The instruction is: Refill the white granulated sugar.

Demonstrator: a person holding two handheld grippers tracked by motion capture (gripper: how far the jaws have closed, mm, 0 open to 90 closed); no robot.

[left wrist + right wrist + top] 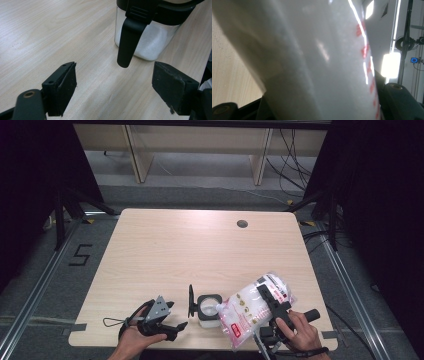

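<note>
Your left gripper (176, 320) lay at the near edge of the counter (200, 250), cradled in your left hand (132, 340), with its jaws standing apart and nothing between them. In the left gripper view those jaws pointed across bare wood toward the jar (147, 37), which stood just beyond them without touching either one.

Your right gripper (270, 302) was at the near right of the counter, held by your right hand (300, 330). Its jaws were clamped on the refill pouch (255, 307), one on each side of the bag. In the right gripper view the pouch (317, 62) bulged between the jaws, white and glossy with red print along one edge.

The pouch was tilted, its spout end lowered to the left and reaching the open mouth of the jar (209, 310). The jar, a small clear container with a black rim, stood on the counter between your two grippers, partly filled with white granules. Its black lid (191, 301) stood hinged upright on the jar's left side.

Farther off, the counter showed a round cable hole (242, 224) near its far edge. Beyond the counter, wooden furniture legs (135, 150) stood on the grey floor.
</note>
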